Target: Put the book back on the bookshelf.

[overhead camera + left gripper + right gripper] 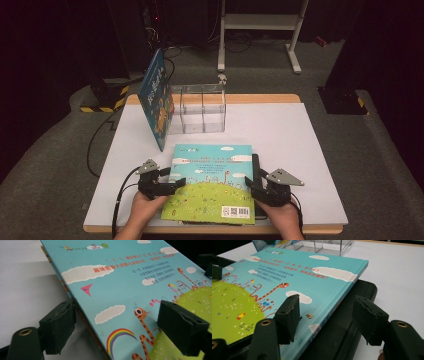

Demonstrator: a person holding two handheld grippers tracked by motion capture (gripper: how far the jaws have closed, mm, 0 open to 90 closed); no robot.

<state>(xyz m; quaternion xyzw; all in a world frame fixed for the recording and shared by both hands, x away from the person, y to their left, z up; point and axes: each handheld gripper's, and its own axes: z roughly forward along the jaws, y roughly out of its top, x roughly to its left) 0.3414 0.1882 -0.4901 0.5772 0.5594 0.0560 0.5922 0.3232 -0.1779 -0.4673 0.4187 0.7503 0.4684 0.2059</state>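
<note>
The picture book [212, 182] lies flat at the table's [310, 150] near edge, well in front of the clear rack [200, 107]; the left gripper [167, 189] straddles the book's left edge, jaws parted, pads not pressing; the right gripper [256, 187] stands wide over the right edge and the black slab [352, 315] beneath; best to close both squarely on the cover together before lifting.

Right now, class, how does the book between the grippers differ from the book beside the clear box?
The near book lies flat on the table, back cover up; the far book stands tilted against the clear box. The near book shows sky blue with a green hill; the far book is darker blue with orange. The near book sits between both grippers; the far one is untouched. Both are illustrated hardbacks.
</note>
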